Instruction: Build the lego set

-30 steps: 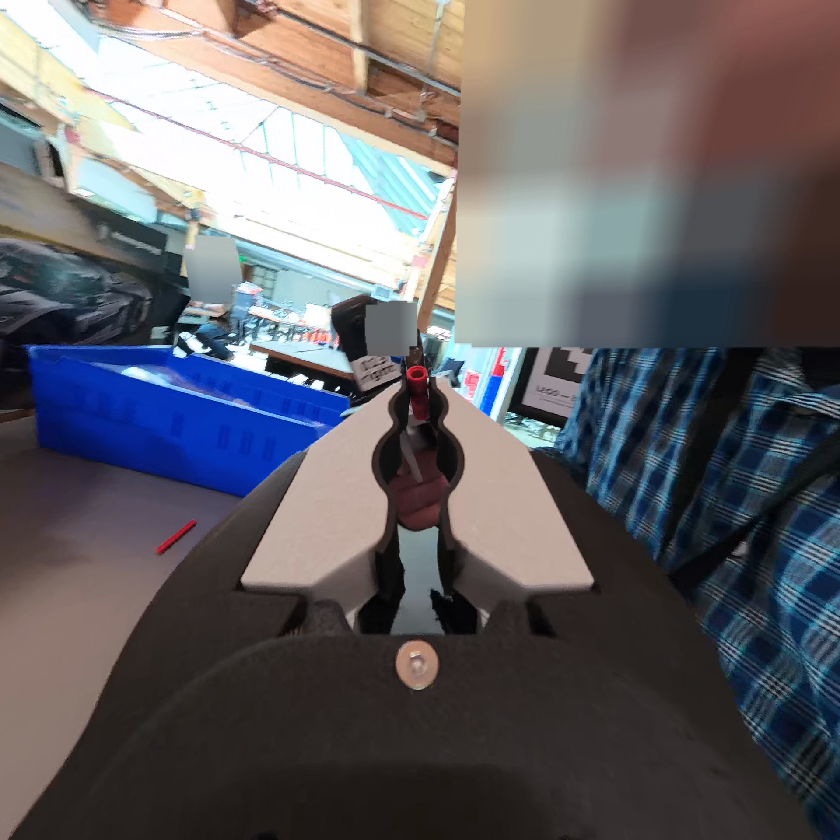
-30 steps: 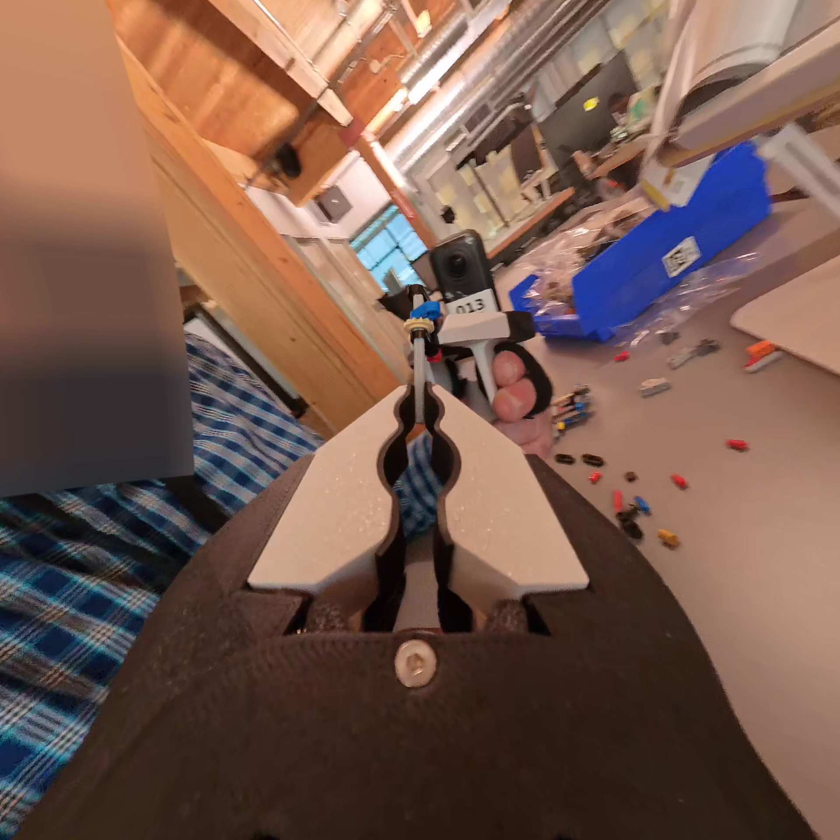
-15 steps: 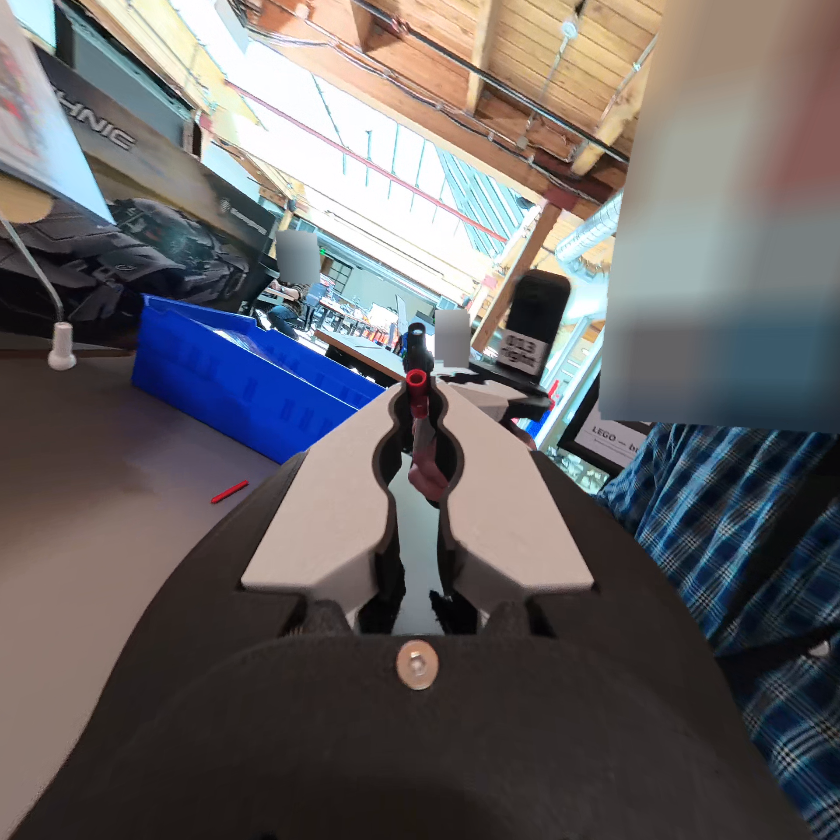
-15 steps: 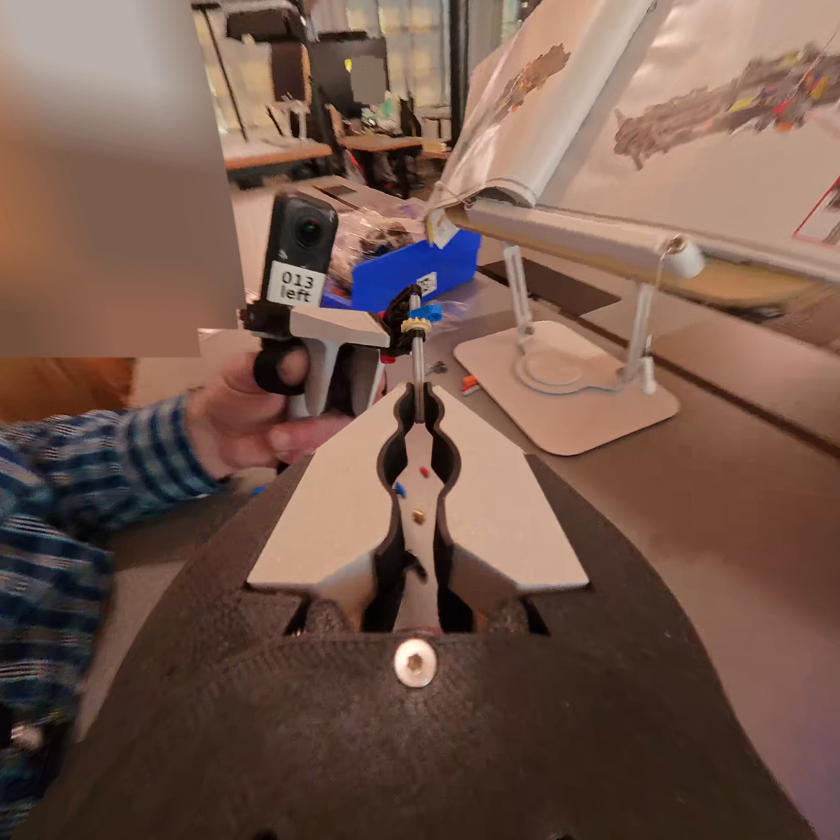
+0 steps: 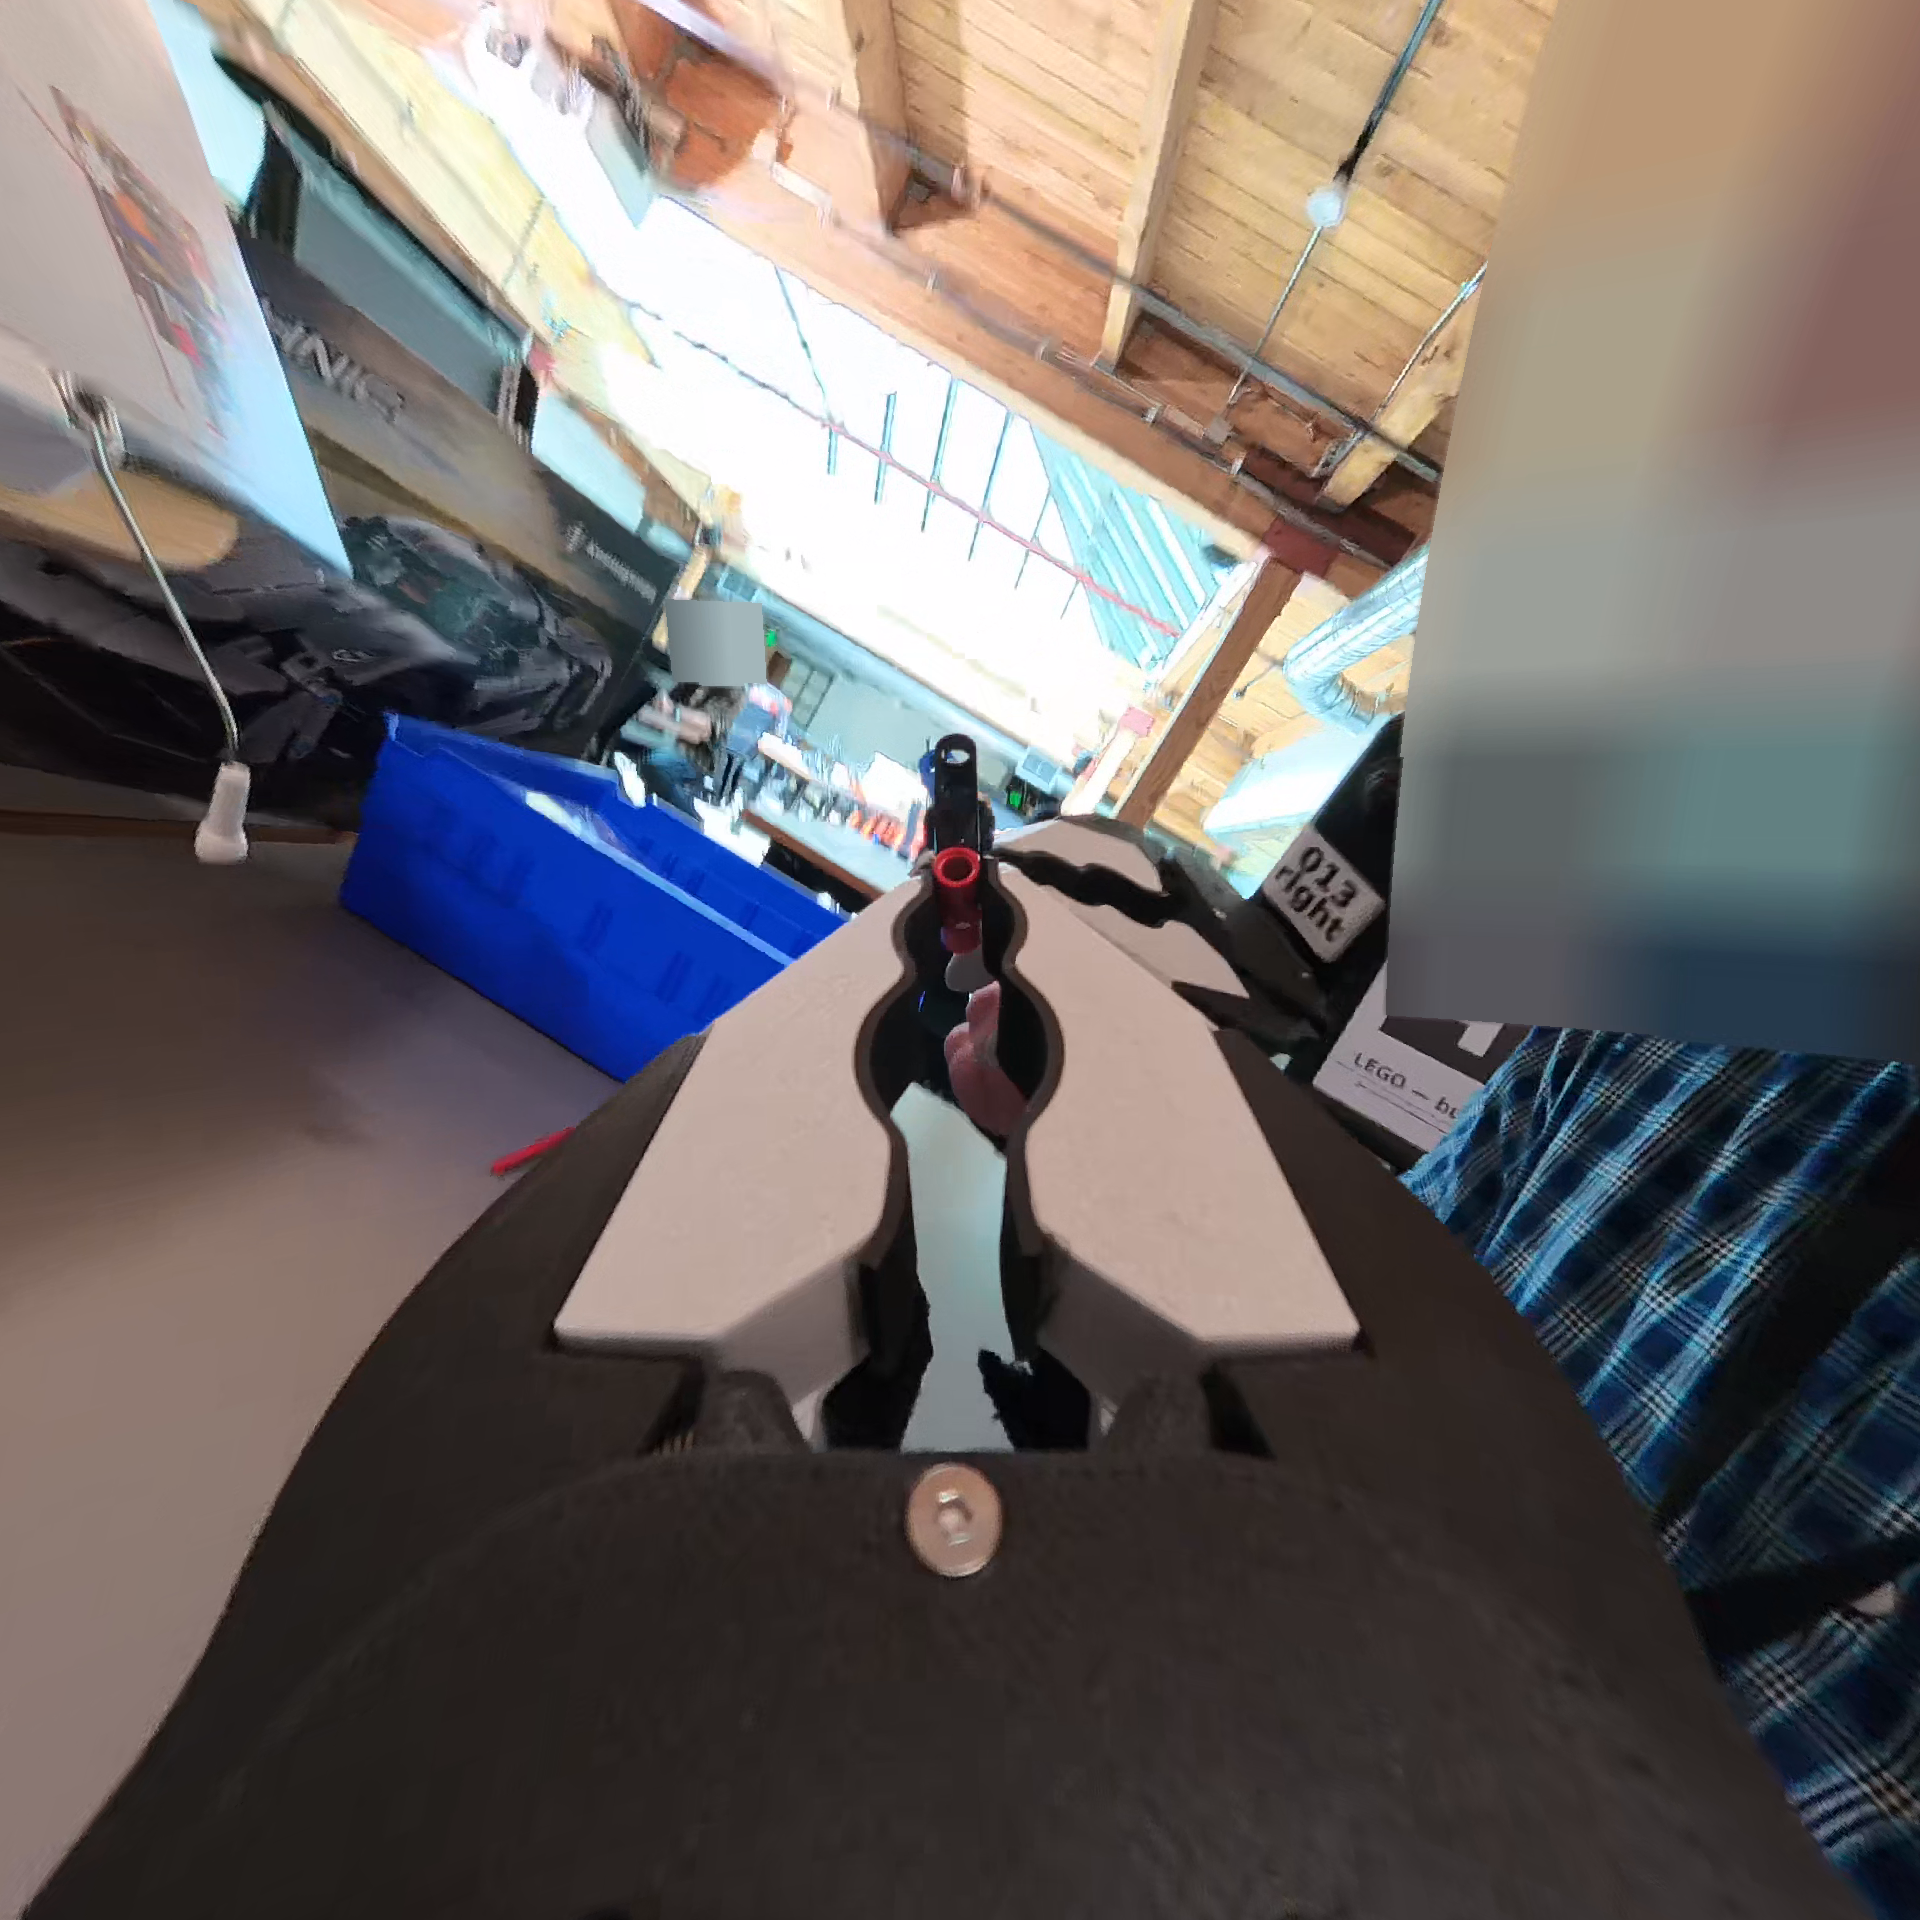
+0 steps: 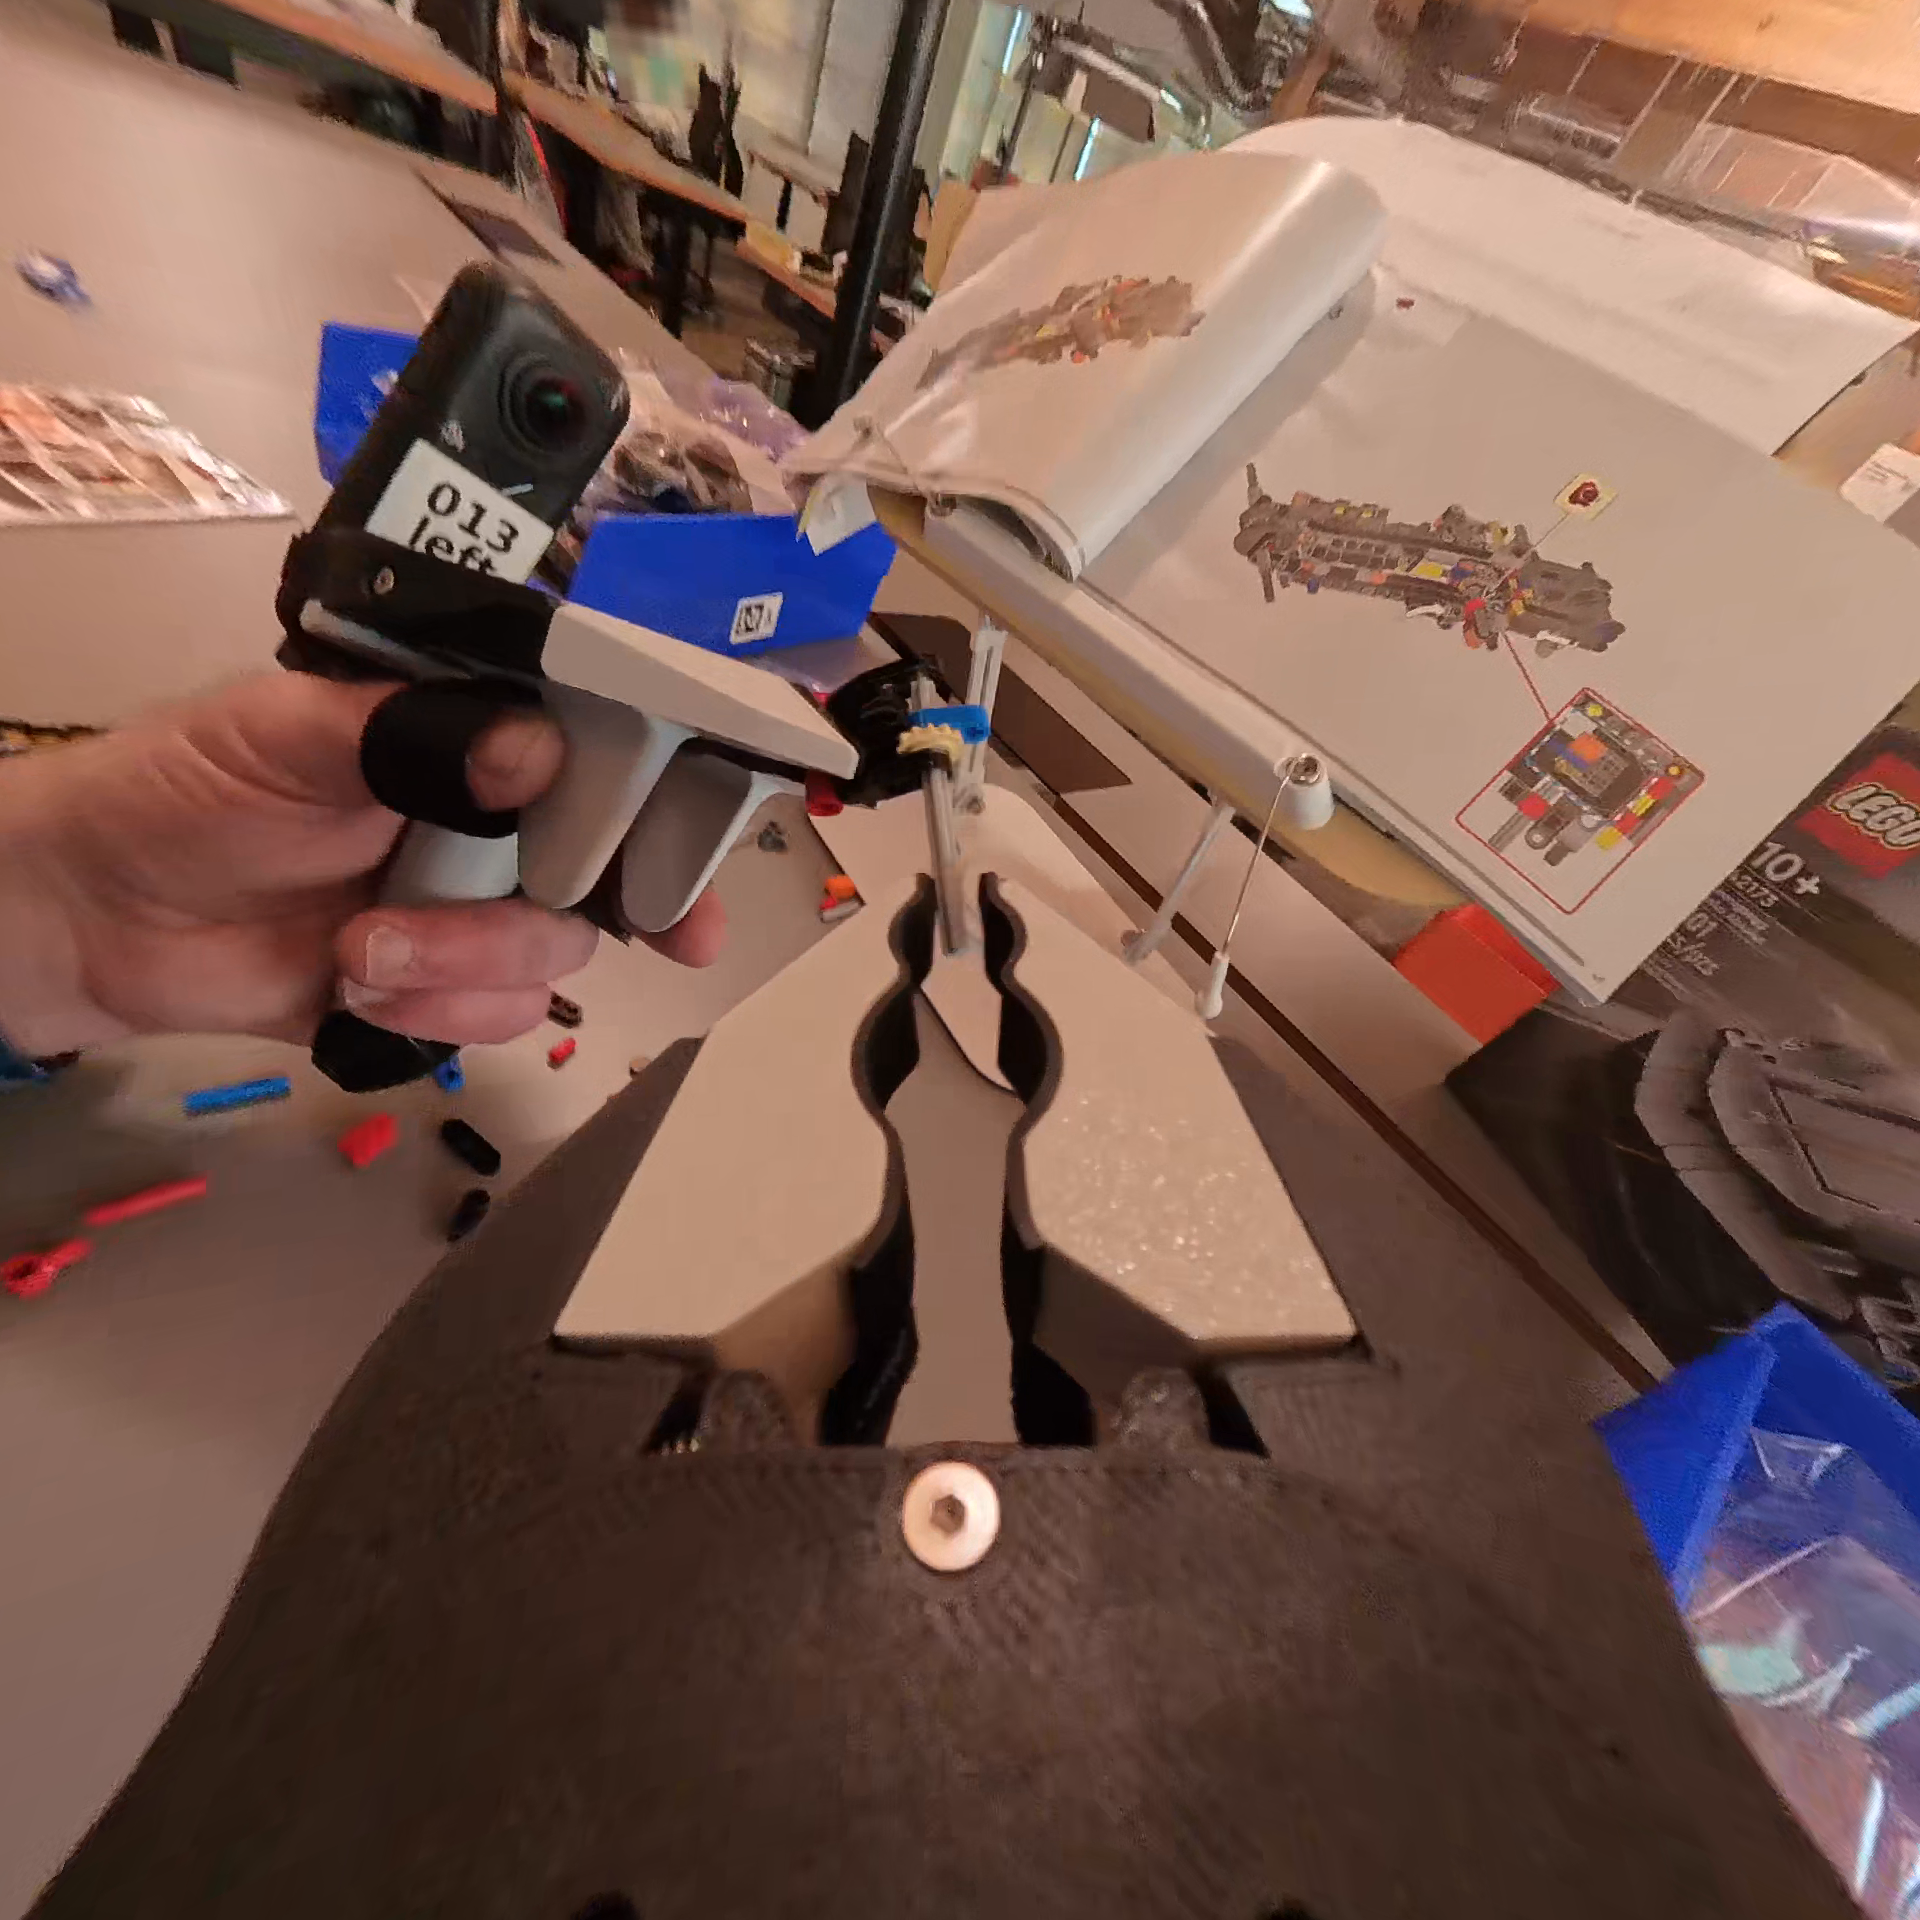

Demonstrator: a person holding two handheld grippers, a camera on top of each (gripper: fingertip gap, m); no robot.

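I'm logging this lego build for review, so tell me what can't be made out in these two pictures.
- Left wrist view: how the red piece joins the black piece; too small, left hand-held gripper fingertips cover it.
- Right wrist view: the grey axle's lower end, hidden between the right hand-held gripper fingers.
- Right wrist view: loose pieces at left, blurred.

Daylight pours through the skylight [image 5: 935,488] overhead, blown out to near white in the left wrist view. That view smears toward its upper left, where the beams streak. The right wrist view is softer and warmer, its loose pieces [image 6: 145,1205] blurred at the left edge. Both views bow straight lines near the corners.
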